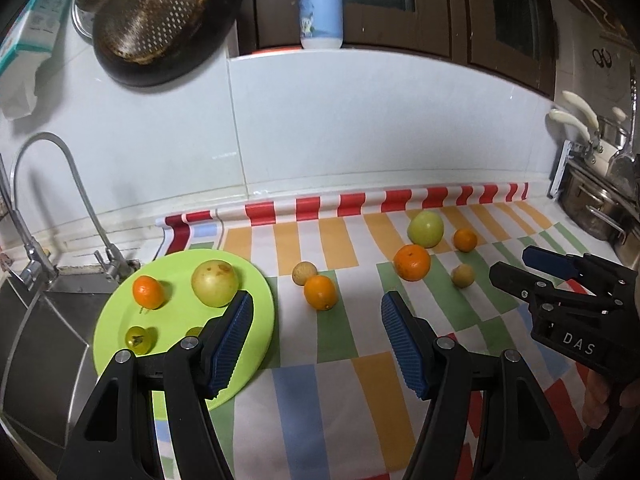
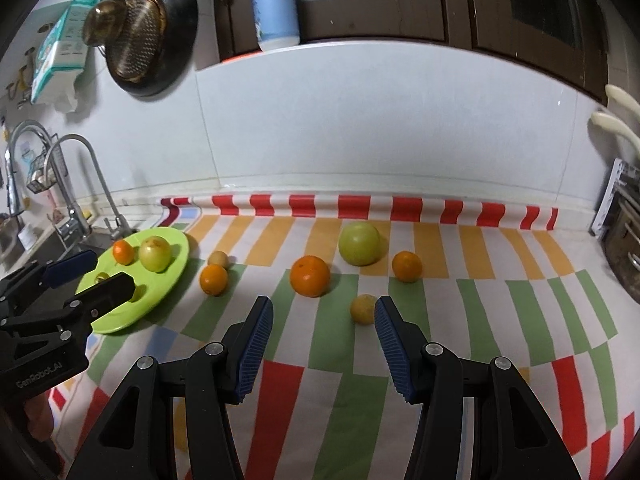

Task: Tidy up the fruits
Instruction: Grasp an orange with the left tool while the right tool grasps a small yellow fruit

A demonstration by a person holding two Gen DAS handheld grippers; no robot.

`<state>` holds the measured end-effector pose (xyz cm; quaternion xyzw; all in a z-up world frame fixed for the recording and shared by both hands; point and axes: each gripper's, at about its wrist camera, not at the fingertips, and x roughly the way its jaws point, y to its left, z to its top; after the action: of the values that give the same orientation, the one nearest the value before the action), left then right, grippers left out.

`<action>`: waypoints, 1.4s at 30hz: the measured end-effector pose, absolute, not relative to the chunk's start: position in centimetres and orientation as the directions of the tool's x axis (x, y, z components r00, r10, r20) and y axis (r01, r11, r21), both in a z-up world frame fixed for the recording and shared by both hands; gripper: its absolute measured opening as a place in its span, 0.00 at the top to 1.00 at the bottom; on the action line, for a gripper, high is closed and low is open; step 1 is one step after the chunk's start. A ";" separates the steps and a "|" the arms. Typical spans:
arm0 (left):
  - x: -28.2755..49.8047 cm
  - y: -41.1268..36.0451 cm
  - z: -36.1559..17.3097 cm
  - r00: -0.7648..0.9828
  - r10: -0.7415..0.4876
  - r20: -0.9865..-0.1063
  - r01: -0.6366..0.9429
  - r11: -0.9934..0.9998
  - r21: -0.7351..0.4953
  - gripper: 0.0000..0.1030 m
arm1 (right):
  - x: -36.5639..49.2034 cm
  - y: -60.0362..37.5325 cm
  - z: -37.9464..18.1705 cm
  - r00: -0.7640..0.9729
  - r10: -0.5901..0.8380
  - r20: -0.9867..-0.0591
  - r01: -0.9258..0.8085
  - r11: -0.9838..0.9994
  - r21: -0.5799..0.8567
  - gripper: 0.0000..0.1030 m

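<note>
Home kitchen: sink faucet [image 1: 80,184], hanging pan [image 1: 160,20], pots [image 1: 596,204].

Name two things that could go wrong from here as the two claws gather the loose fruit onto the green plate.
1. The green plate overhangs the sink edge; weight added on that side might tip it.
2. The small yellow fruit lies right beside the open right claw's fingertip; a nudge could roll it across the cloth.
</note>
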<state>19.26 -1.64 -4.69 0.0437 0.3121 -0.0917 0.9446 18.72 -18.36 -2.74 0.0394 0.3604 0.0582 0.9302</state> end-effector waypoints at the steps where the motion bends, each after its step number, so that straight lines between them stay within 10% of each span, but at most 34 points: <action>1: 19.6 -1.7 -5.0 0.785 -0.146 -0.602 0.201 0.979 0.025 0.36 | 19.0 -18.4 -3.2 0.729 0.132 -0.672 -0.075 0.991 0.114 0.48; 23: 27.5 -3.1 -10.3 0.694 -0.138 -0.707 0.218 0.976 0.022 0.49 | 24.8 -20.3 -9.6 0.612 0.114 -0.783 0.010 0.988 0.152 0.48; 42: 29.9 -4.1 -12.8 0.649 -0.109 -0.753 0.232 0.971 0.060 0.68 | 26.1 -20.5 -10.8 0.581 0.110 -0.806 0.024 0.988 0.152 0.70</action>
<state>29.89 -4.06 -12.83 0.0757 0.4081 -0.0943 0.9049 26.10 -20.51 -10.79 0.0736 0.4568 0.0241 0.8862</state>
